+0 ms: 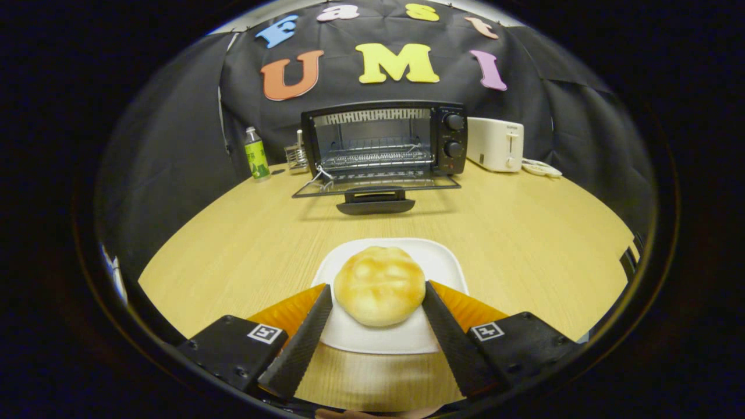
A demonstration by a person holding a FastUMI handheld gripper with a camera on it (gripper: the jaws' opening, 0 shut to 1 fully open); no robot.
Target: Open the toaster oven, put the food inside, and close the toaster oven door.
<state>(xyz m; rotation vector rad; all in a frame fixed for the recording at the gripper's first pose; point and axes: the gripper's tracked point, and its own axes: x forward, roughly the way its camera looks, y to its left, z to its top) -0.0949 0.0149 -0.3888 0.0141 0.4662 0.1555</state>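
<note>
Claw [377,289] fingers spread beside one bun [379,284], one plate [448,265], one open toaster oven [384,142]

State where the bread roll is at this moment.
In the gripper view the bread roll lies on the white plate on the wooden table, between the fingertips of the gripper, which flank it; the open toaster oven stands beyond.

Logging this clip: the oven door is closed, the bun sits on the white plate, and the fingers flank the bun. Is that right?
Not quite. The gripper view shows the oven door open, folded down flat over the table. The rest holds: the bun sits on the white plate, and the gripper fingers flank it on either side.
</note>
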